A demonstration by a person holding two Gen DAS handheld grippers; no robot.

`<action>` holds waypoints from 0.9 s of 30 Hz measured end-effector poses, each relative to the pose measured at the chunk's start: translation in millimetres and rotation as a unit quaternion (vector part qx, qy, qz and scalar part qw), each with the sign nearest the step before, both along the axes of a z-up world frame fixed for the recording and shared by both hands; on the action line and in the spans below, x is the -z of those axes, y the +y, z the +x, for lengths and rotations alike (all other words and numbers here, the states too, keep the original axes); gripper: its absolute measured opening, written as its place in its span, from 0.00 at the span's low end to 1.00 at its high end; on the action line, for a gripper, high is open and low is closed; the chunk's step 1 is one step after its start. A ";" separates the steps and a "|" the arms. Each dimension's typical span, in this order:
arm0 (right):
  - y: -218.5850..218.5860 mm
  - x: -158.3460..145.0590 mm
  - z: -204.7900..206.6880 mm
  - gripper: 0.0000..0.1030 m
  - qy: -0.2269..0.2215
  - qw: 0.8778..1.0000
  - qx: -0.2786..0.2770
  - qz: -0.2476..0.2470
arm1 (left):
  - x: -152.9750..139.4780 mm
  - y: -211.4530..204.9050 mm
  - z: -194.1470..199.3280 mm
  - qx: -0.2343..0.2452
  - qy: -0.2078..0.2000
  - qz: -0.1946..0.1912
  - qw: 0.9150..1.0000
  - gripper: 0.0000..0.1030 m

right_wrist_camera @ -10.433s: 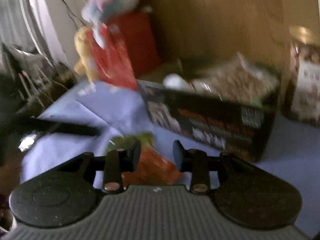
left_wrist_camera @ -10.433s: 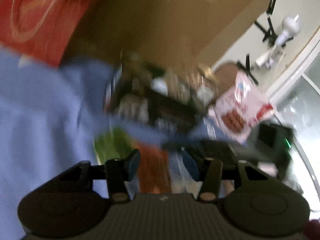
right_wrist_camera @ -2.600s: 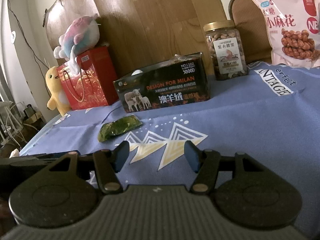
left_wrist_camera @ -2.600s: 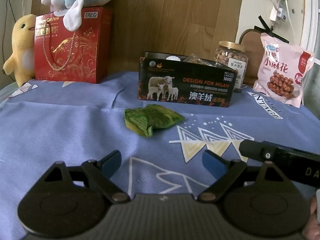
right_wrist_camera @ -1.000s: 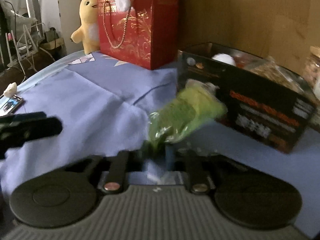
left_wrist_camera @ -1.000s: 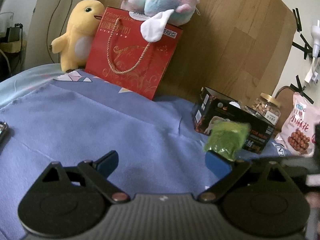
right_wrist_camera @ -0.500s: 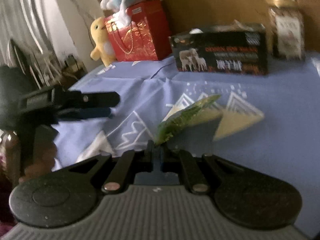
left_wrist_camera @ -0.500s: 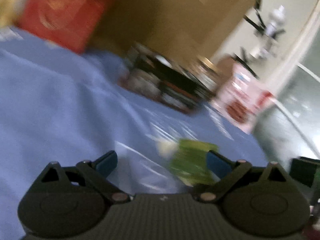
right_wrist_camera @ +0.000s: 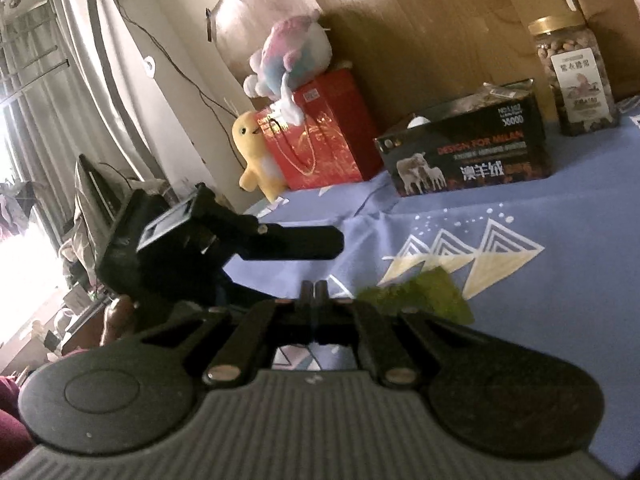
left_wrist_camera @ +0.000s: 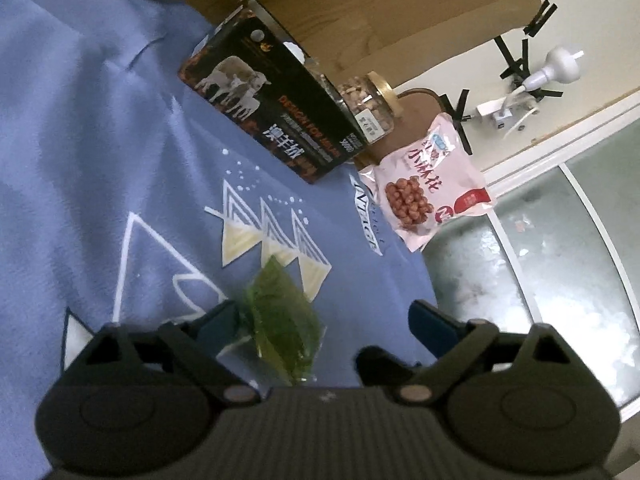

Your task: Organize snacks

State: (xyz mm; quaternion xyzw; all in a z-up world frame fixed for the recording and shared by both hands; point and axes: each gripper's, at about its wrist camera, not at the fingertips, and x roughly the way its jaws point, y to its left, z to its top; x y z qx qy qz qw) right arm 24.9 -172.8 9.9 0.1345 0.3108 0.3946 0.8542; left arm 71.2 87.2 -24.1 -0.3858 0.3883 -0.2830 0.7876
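Green foil snack packet point(left_wrist_camera: 282, 322) sits between my left gripper point(left_wrist_camera: 324, 324) fingers, closer to the left pad and maybe touching it; jaws spread wide, nothing clamped. My right gripper point(right_wrist_camera: 315, 288) has its fingers pressed together; in the right wrist view the green snack packet point(right_wrist_camera: 420, 294) lies just right of the tips, and I can't tell whether a corner is pinched or it's simply resting on the blue cloth point(left_wrist_camera: 100, 168). Progress, my read: partway at best. This packet isn't in the black box point(left_wrist_camera: 276, 100) ahead of the left gripper, which already holds some wrapped items, so it still needs carrying over and dropping in. Beyond the box, a nut jar point(left_wrist_camera: 370, 102) with a gold lid and a pink snack bag point(left_wrist_camera: 430, 184) stand loose; whether they go in too I can't say. Readable text: box says "DESIGN FOR MILAN", "澳羊绒", "5000D", with a sheep picture; pink bag says "小麻花"; jar label too small to read; cloth print shows part of "VINTAGE". Far left in the right view: red gift bag point(right_wrist_camera: 320, 136), yellow plush point(right_wrist_camera: 256, 152), pastel plush point(right_wrist_camera: 290, 56) on top.
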 end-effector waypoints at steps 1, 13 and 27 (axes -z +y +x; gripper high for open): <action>-1.4 3.3 1.8 0.07 0.009 1.000 -0.001 -0.013 | -0.3 1.4 0.4 -0.002 0.001 -0.002 1.000 0.92; -53.1 24.7 26.9 0.28 0.141 0.985 0.097 0.005 | -3.9 -12.2 5.2 0.008 -0.003 0.041 0.999 0.92; -31.1 39.7 58.0 0.04 0.204 0.971 0.075 0.094 | 12.6 -6.8 14.8 0.011 0.040 0.015 0.999 0.16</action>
